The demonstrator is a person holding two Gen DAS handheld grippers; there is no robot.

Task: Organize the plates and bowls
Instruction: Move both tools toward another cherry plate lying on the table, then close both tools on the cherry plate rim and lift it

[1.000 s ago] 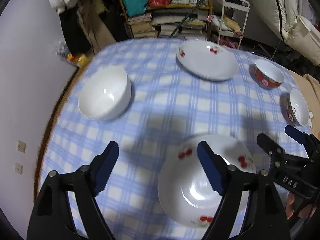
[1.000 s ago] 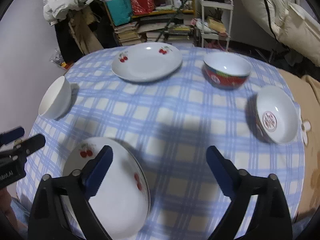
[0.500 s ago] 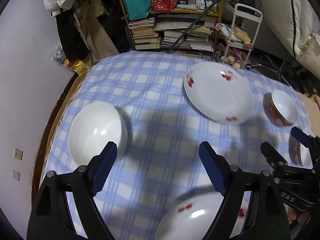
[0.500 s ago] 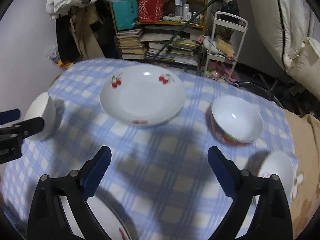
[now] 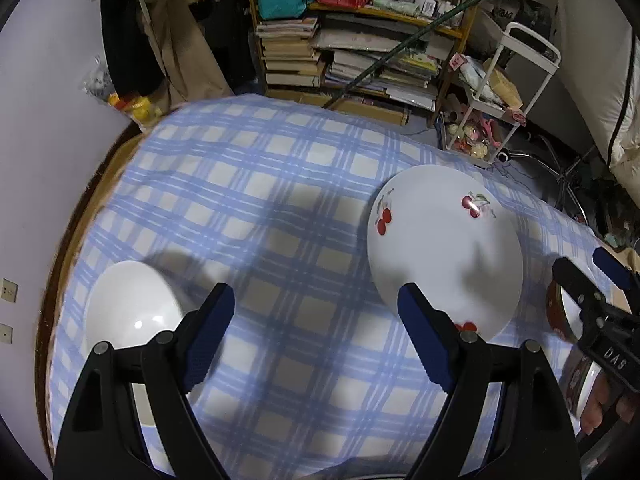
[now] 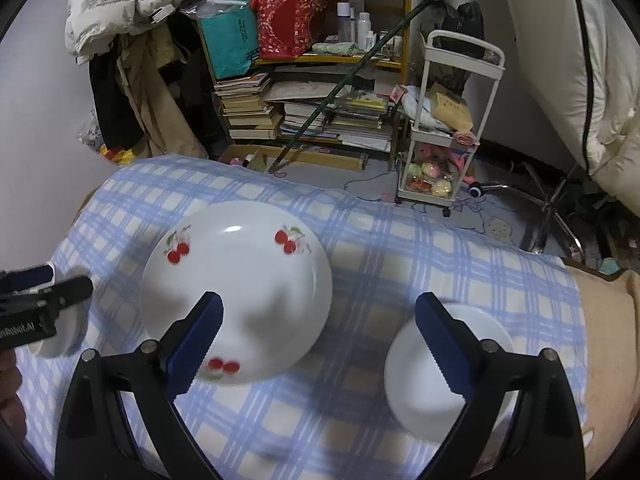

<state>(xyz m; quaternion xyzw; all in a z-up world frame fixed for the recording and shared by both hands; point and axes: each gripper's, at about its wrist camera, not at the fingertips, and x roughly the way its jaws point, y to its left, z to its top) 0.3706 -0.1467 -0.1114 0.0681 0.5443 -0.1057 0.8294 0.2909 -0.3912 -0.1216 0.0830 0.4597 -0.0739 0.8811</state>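
A white plate with red cherries point(image 5: 444, 244) lies on the blue checked tablecloth point(image 5: 280, 216); it also shows in the right wrist view point(image 6: 240, 292). A plain white bowl point(image 5: 128, 316) sits at the table's left, behind my left finger. A red-sided bowl point(image 6: 444, 368) sits at the right, partly hidden by my right gripper's finger. My left gripper point(image 5: 312, 336) is open and empty above the cloth between bowl and plate. My right gripper point(image 6: 320, 344) is open and empty above the plate's near edge.
A bookshelf with stacked books point(image 6: 304, 116) and a white trolley point(image 6: 452, 128) stand beyond the table's far edge. A wall point(image 5: 40, 120) runs close on the left. A beige cloth point(image 6: 608, 320) lies at the table's right end.
Both grippers have moved forward across the table. The near cherry plate has dropped out of view, and the far cherry plate and red-sided bowl are now close beneath the fingers.
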